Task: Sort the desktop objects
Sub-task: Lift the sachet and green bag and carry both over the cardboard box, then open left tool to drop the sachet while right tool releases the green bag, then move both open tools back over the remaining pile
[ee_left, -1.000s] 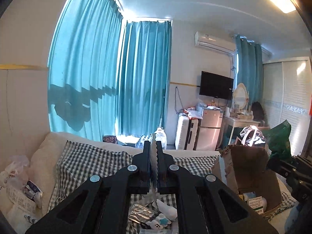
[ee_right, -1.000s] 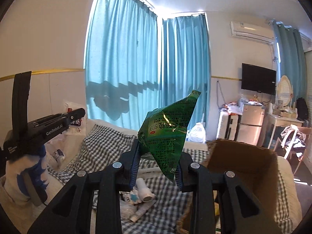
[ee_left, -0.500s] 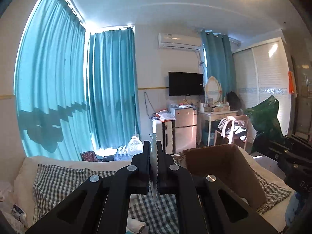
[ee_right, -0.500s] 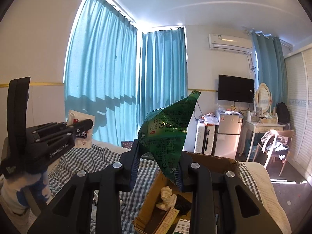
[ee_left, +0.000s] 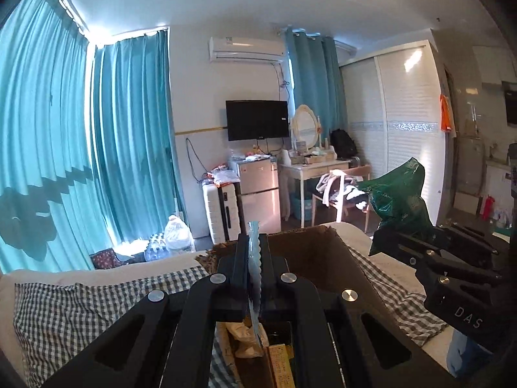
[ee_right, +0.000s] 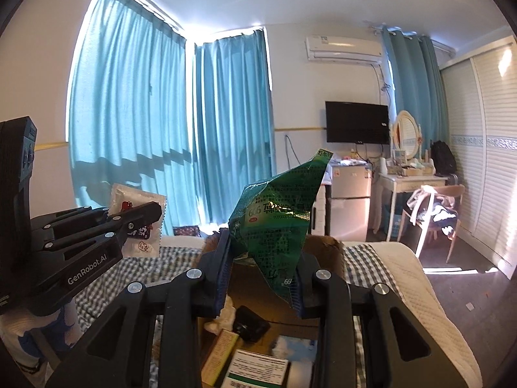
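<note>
My left gripper (ee_left: pixel 253 252) is shut on a thin white sachet (ee_left: pixel 254 278) with a serrated edge, held edge-on above the open cardboard box (ee_left: pixel 323 252). The sachet's printed face shows in the right wrist view (ee_right: pixel 139 220), with the left gripper (ee_right: pixel 152 213) at the left. My right gripper (ee_right: pixel 263 268) is shut on a crumpled green foil packet (ee_right: pixel 274 223), held over the same box (ee_right: pixel 255 326). The packet also shows in the left wrist view (ee_left: pixel 400 200) at the right.
The box holds a small carton (ee_right: pixel 258 368), a dark object (ee_right: pixel 250 323) and crumpled paper (ee_left: pixel 245 336). It sits on a checked cloth (ee_left: pixel 80 304) over a white bed (ee_right: pixel 420 297). A fridge (ee_left: pixel 258 190), a dressing table and a chair stand beyond.
Both grippers have swung to the right with their packets and now hang over the cardboard box. The loose items on the checked cloth have dropped out of view.
</note>
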A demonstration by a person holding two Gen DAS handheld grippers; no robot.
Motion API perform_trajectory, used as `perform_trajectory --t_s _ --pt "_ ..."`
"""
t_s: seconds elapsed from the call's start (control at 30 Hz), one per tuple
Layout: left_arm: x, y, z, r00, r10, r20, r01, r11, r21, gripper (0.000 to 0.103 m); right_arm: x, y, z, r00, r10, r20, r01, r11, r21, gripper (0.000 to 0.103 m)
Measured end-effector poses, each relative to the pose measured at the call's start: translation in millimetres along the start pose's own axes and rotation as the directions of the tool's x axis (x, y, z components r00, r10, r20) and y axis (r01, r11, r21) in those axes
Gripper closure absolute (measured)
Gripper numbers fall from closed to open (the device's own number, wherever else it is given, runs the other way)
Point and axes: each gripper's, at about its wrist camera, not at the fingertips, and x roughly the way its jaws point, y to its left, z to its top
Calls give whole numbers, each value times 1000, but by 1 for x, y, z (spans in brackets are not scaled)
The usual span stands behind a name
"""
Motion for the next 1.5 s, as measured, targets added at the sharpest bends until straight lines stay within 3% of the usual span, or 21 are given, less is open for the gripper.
perform_trajectory --t_s 0.2,0.4,0.6,0.7,0.77,0.8,1.03,1.07,1.17,1.33,1.5 --pt "45 -12 -19 993 -77 -93 74 997 -31 100 26 -30 -22 996 -42 -84 46 997 53 73" --pt "84 -13 -48 974 -98 -203 92 995 -38 100 58 -40 -51 981 -75 -178 83 996 38 73" --pt "106 -15 -63 960 -107 -258 96 994 -53 98 78 -38 -70 966 -71 -248 73 997 -2 73" --pt "109 -14 -66 958 -103 -268 88 994 -66 84 85 -38 -77 958 -52 -281 52 999 -7 71" --pt "111 -12 -64 951 -111 -289 87 992 -95 60 86 -40 -79 958 -63 -278 66 998 1 64" --pt "110 -9 -61 950 -118 -289 87 989 -118 58 85 -42 -78 959 -62 -275 68 998 12 63" --pt "72 3 -43 979 -58 -197 33 991 -129 32 67 -49 -64 976 -84 -203 103 991 87 49" --pt "64 6 -41 982 -54 -182 29 990 -137 24 63 -51 -62 977 -89 -194 111 988 109 44" --pt "33 14 -35 993 -41 -112 24 989 -148 8 55 -56 -52 979 -80 -185 112 979 168 42" --pt "-6 28 -23 998 35 -53 -41 993 -114 0 30 -38 -26 985 -108 -134 127 981 147 41" --pt "-42 52 -12 995 95 -39 -101 977 -190 0 3 -15 -1 990 -113 -80 122 986 112 34"
